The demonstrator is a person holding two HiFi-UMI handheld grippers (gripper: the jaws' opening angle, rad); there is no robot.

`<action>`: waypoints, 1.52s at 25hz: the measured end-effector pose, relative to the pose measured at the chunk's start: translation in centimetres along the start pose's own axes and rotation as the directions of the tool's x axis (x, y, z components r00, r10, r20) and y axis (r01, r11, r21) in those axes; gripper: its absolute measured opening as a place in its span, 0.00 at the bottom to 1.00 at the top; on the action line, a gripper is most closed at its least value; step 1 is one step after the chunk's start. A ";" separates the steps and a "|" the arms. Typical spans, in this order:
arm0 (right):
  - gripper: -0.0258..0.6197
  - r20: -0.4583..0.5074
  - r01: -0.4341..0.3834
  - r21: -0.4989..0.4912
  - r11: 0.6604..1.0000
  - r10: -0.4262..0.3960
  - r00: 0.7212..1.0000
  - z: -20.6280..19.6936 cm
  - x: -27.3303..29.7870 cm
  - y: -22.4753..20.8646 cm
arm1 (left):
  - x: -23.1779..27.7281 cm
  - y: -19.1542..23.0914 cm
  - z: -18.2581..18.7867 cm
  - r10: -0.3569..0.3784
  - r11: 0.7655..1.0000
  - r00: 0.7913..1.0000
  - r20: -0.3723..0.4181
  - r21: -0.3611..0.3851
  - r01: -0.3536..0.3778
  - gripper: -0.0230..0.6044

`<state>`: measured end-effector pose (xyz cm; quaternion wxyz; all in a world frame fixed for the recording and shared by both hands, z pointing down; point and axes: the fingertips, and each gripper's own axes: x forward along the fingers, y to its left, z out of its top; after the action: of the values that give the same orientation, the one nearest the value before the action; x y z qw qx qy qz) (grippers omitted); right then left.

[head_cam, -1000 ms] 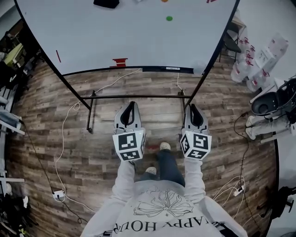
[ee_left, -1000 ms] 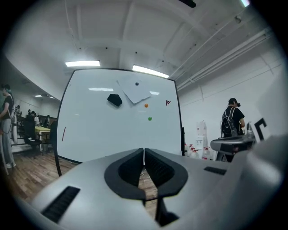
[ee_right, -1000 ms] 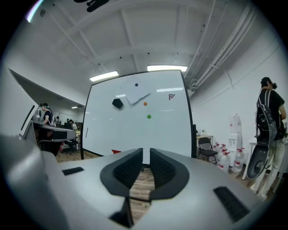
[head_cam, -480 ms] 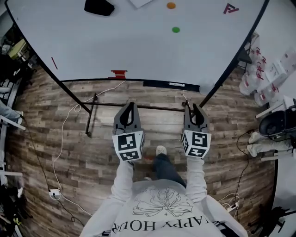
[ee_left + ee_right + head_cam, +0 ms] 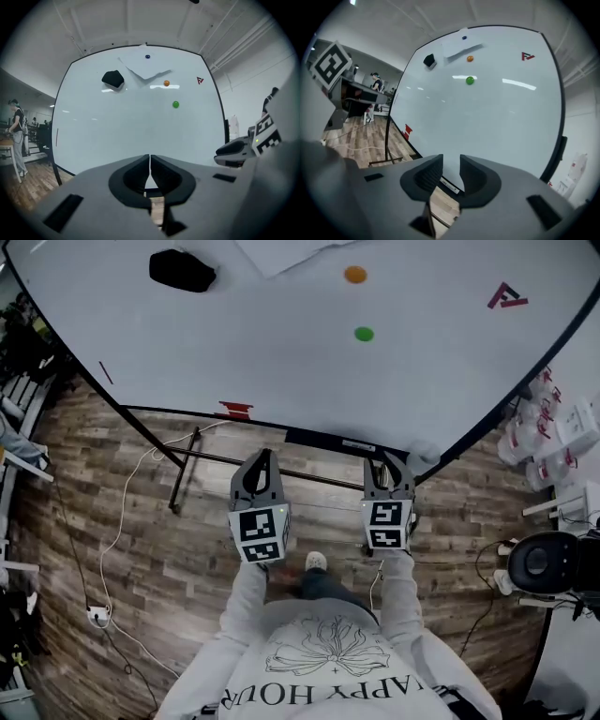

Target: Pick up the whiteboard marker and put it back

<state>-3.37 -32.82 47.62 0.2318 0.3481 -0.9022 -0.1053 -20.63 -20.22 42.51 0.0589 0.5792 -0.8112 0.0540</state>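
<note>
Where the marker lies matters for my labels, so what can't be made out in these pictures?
- Whiteboard marker: not clearly shown in any view. The thin red line near the white whiteboard's left edge is too small to tell marker from stroke.
- Small red item on the board's lower rim: too small, head view.
- White paper sheet: cut off by the head view's top edge.
- Print on the white label of the black ledge: too small.
</note>
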 end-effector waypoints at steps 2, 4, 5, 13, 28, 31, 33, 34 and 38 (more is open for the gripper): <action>0.22 -0.032 -0.037 -0.071 0.997 0.035 0.999 -0.8 2.0 -0.1 | 1.5 -0.2 -0.3 0.015 1.000 1.000 -0.010 -0.005 -0.015 0.05; 0.22 -0.065 -0.065 -0.143 0.988 0.056 0.996 -1.6 4.1 0.0 | 2.7 -0.2 -0.6 0.026 1.000 0.999 -0.022 -0.007 -0.027 0.05; 0.22 -0.082 -0.079 -0.180 0.981 0.065 0.995 -2.0 5.1 0.2 | 3.2 -0.1 -0.9 0.030 1.000 0.999 -0.031 -0.005 -0.030 0.05; 0.24 -0.196 -0.222 -0.335 0.916 0.162 0.967 -4.7 10.8 2.4 | 5.9 1.4 -2.7 0.064 0.998 0.994 -0.083 0.029 -0.062 0.05; 0.22 -0.451 -0.474 -0.418 0.775 0.275 0.849 -9.5 17.4 6.2 | 8.8 5.3 -6.5 0.069 0.998 0.979 -0.191 0.014 -0.067 0.05; 0.21 -0.488 -0.495 -0.420 0.760 0.271 0.830 -9.9 18.2 6.6 | 8.9 6.3 -7.0 0.072 0.997 0.976 -0.205 0.004 -0.072 0.05; 0.21 -0.517 -0.513 -0.408 0.756 0.272 0.812 -10.2 18.7 6.8 | 9.0 7.0 -7.1 0.073 0.997 0.975 -0.210 0.002 -0.074 0.05; 0.21 -0.530 -0.521 -0.401 0.754 0.273 0.803 -10.4 18.9 6.9 | 9.0 7.3 -7.2 0.074 0.997 0.975 -0.211 0.001 -0.075 0.05; 0.21 -0.566 -0.547 -0.399 0.736 0.271 0.778 -11.0 19.4 7.4 | 9.0 8.3 -8.0 0.081 0.996 0.971 -0.224 -0.007 -0.085 0.05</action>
<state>-14.88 -40.80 66.51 0.5505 0.0680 -0.8043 -0.2130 -31.12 -24.71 51.68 0.1522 0.5347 -0.8233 0.1146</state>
